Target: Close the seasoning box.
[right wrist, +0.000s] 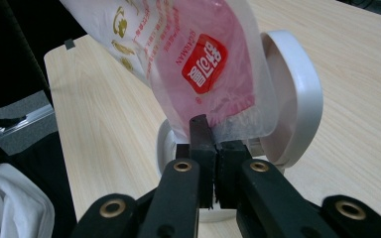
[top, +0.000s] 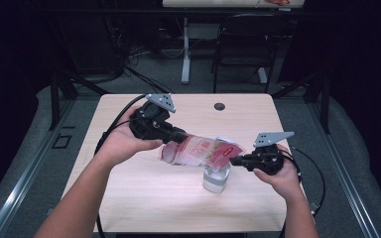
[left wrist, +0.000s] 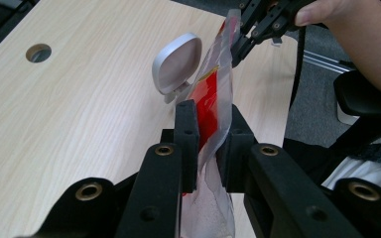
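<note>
Two grippers, left gripper [left wrist: 209,144] and right gripper [right wrist: 213,148], each clamp one bag [top: 201,149] above one open-lidded container [top: 215,178].

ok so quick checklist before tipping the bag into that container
1. Left gripper shut on bag: ok.
2. Right gripper shut on the bag's corner: ok.
3. Container upright on the table: ok.
4. Lid flipped open: ok.
5. Bag above the container: ok.
6. Bag cut open at the pouring end: cannot tell.
</note>
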### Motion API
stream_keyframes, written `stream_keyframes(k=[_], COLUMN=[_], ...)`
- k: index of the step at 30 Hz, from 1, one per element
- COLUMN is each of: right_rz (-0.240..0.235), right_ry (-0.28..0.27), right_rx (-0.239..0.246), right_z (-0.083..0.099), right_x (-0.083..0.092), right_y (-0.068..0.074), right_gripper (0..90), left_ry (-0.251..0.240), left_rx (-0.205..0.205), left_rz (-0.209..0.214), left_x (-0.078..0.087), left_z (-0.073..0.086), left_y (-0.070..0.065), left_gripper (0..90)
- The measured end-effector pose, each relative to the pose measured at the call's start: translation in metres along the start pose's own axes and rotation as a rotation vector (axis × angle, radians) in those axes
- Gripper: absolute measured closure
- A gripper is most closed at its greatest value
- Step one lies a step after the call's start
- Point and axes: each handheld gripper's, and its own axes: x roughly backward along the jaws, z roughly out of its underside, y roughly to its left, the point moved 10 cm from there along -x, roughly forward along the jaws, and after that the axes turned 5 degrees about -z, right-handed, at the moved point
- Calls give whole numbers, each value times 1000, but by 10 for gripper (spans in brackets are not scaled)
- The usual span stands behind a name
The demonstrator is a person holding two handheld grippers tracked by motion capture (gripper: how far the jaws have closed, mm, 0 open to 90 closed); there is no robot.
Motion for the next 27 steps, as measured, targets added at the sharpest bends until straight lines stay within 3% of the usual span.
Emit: stream_keyframes(k=[9,22,27], right_rz=[-5,-25,-38], right_ry=[-11,-79,-69], right_rx=[2,-14,-22], right_z=[-2,-8,-4], right_x=[-4,-8,-13], right_y=[1,2,1], right_gripper=[889,856,840], left_ry=[-13,-26,-33], left_rx=[20,30,36], left_rz=[2,-3,-4], left_x=[0,3,2], left_z=[13,27,32], left_y=[4,7,9], left_gripper=[811,811,811])
